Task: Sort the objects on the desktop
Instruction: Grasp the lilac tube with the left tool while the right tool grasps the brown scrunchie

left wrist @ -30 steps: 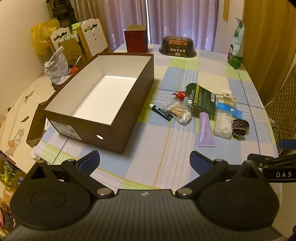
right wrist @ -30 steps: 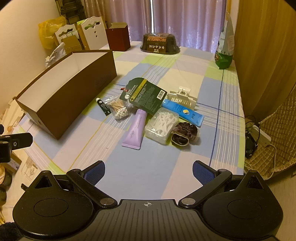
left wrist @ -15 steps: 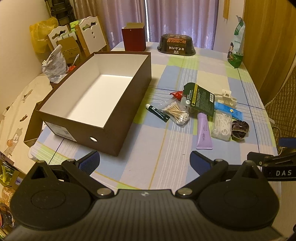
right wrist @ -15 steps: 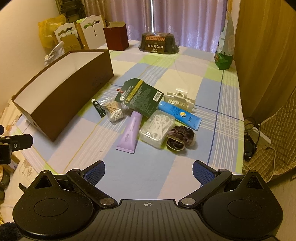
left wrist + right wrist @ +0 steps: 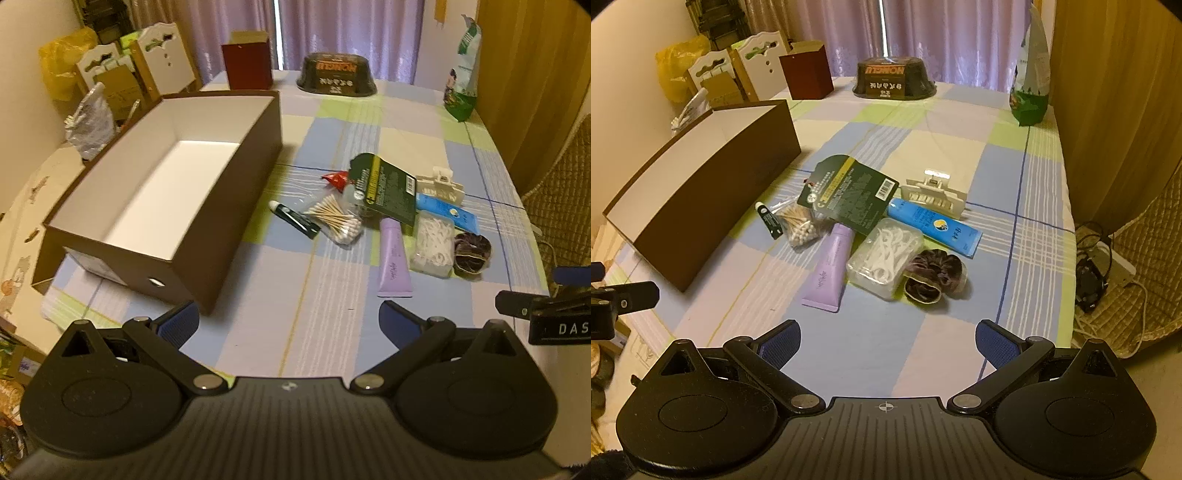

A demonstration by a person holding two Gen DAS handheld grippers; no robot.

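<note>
An empty brown box (image 5: 155, 206) (image 5: 701, 206) with a white inside stands on the left of the table. To its right lies a cluster: a dark green card pack (image 5: 849, 194), a bag of cotton swabs (image 5: 336, 219), a small dark tube (image 5: 295, 219), a purple tube (image 5: 829, 269), a clear box of floss picks (image 5: 884, 254), a blue tube (image 5: 934, 225), a cream hair claw (image 5: 932, 194) and a dark scrunchie (image 5: 934, 275). My left gripper (image 5: 288, 321) is open near the box's front corner. My right gripper (image 5: 886, 343) is open, just short of the scrunchie.
At the table's far end stand a dark red box (image 5: 247, 61), a black bowl turned upside down (image 5: 894, 79) and a green bag (image 5: 1030, 81). Chairs and bags crowd the left side (image 5: 110, 85). Cables and a power strip lie on the floor at right (image 5: 1108, 269).
Both grippers have moved a little forward over the table, so the box and the cluster sit slightly closer. Both stay open and hold nothing.
</note>
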